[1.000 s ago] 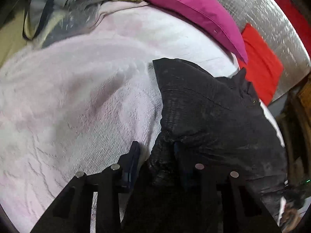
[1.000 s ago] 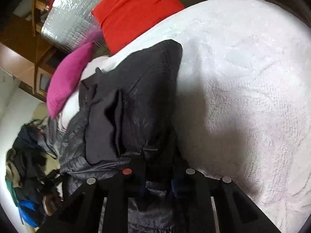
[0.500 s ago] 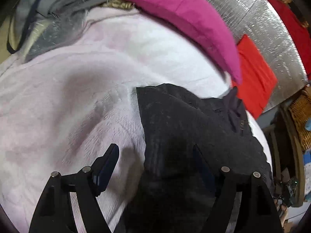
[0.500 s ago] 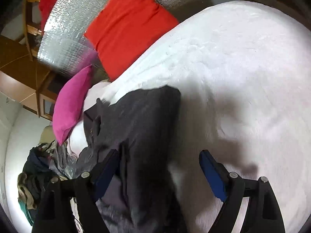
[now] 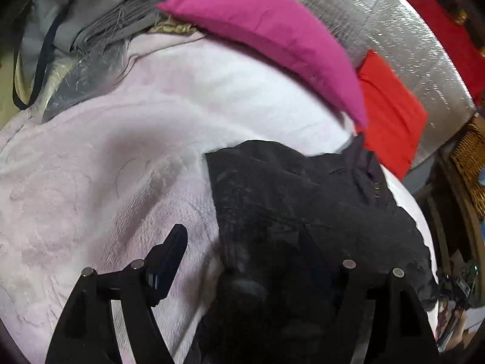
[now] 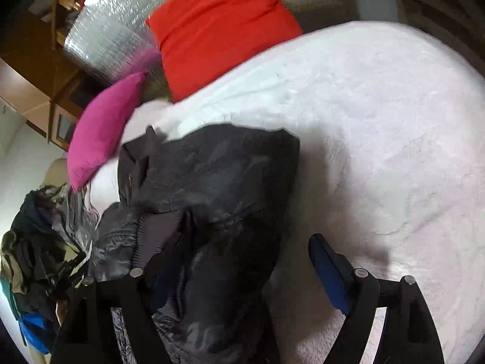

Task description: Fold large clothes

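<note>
Black jacket point(image 5: 303, 212) lies folded on the white bedspread point(image 6: 379, 121), near its pillow edge; left gripper point(image 5: 245, 257) and right gripper point(image 6: 239, 261) hover spread wide, holding nothing, apparently letting the fold settle.

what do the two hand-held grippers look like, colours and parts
Both look alike. The left hand-held gripper has a black frame of angled struts joined by round silver pins, and dark blue pads on its fingers. The right hand-held gripper has the same black linkage and silver pins, with brighter blue pads on its fingers. No cables, markings or sleeves show.
</note>
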Motion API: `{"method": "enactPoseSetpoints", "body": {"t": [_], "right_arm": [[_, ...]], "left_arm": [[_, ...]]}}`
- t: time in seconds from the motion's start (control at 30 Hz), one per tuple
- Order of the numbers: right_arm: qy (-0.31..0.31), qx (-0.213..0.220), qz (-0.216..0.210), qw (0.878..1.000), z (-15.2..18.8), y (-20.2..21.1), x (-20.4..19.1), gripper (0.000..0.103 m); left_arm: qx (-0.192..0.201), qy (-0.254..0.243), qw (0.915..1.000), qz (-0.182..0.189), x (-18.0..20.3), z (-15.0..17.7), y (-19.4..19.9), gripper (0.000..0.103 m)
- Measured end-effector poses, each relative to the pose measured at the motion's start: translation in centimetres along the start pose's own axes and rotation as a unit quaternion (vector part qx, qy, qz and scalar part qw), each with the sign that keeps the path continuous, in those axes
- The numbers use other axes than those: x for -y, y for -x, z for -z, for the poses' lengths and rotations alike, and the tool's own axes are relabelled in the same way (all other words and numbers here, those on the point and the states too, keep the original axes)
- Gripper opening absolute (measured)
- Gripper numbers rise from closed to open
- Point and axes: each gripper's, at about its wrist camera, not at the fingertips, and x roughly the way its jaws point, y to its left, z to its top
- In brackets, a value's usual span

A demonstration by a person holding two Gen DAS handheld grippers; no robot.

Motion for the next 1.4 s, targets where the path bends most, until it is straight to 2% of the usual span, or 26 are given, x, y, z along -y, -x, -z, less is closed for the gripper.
{"method": "enactPoseSetpoints", "body": {"t": [0.07,0.13,0.17,0.2,0.23,0.3,0.33,0.37,0.4,0.43,0.53,0.6,0.77,0.9,0.97,1.1,1.2,1.27,1.33,1.4], "right_arm": [[-0.018,0.013,-0.005,1.000,-0.6,0.4,0.3,0.084],[-0.033,0.008,-0.011,0.999,-1.3,-0.7,0.2,0.083],[-0.027,-0.004,0.003,1.000,-1.2,-1.3,-0.1,0.075],[-0.008,-0.027,0.040,0.999,-1.0,-2.4,-0.5,0.063],[0.005,-0.050,0.061,0.997,-0.7,-3.7,-0.6,0.038],[0.008,-0.042,0.061,0.997,-0.6,-3.3,-0.9,0.038],[-0.004,-0.036,0.055,0.998,-0.7,-2.7,-0.9,0.043],[-0.017,-0.023,0.041,0.999,-0.8,-1.6,-1.2,0.063],[-0.018,-0.010,0.034,0.999,-0.7,-0.6,-1.5,0.072],[-0.017,0.007,0.029,0.999,-0.5,0.7,-1.8,0.077],[-0.009,0.049,-0.011,0.999,1.8,5.8,-3.0,0.079],[0.001,0.063,-0.013,0.998,3.8,8.4,-3.3,0.079],[0.000,0.048,-0.044,0.998,11.8,13.8,-2.8,0.080],[-0.032,0.023,-0.058,0.998,19.9,16.2,-0.4,0.080],[-0.043,0.017,-0.047,0.998,24.4,17.5,1.1,0.081],[-0.080,-0.002,-0.044,0.996,30.6,17.4,2.5,0.084],[-0.070,-0.007,-0.036,0.997,32.6,16.9,1.7,0.084],[-0.072,-0.007,-0.046,0.996,33.1,17.1,1.4,0.084],[-0.078,-0.004,-0.048,0.996,33.2,17.0,1.1,0.085],[-0.082,0.006,-0.043,0.996,33.4,17.1,0.7,0.085]], "left_arm": [[0.000,-0.010,1.0000,0.002,0.2,0.5,0.6,0.076],[0.004,-0.029,0.9996,0.000,0.6,1.4,0.9,0.076],[0.002,-0.038,0.9993,-0.003,0.7,1.8,0.9,0.076],[-0.002,-0.046,0.9989,-0.008,0.6,2.3,0.7,0.076],[-0.012,-0.052,0.9985,-0.016,0.5,2.6,0.2,0.076],[-0.051,-0.045,0.9971,-0.034,-0.1,2.9,-1.8,0.078],[-0.047,-0.039,0.9976,-0.033,-0.2,2.8,-1.7,0.078],[-0.042,-0.037,0.9978,-0.036,0.0,2.6,-1.2,0.078],[-0.035,-0.035,0.9981,-0.038,0.2,2.5,-0.6,0.078],[-0.021,-0.033,0.9986,-0.035,0.6,2.4,0.5,0.077],[0.015,-0.043,0.9989,-0.013,1.6,3.3,4.8,0.079],[0.032,-0.066,0.9973,-0.005,2.2,4.7,7.7,0.079],[0.065,-0.060,0.9961,0.004,1.1,9.4,15.1,0.089],[0.043,-0.025,0.9987,0.010,-2.0,15.2,19.1,0.089],[0.029,-0.004,0.9996,0.002,-3.6,18.1,20.4,0.090],[0.000,0.048,0.9988,-0.013,-6.5,23.1,21.5,0.090],[-0.008,0.060,0.9980,-0.019,-7.1,25.5,22.1,0.090],[-0.011,0.061,0.9979,-0.023,-6.9,26.5,22.4,0.090],[-0.008,0.052,0.9977,-0.042,-6.4,27.3,22.5,0.090],[0.005,0.033,0.9963,-0.079,-5.6,27.8,22.8,0.090]]}}
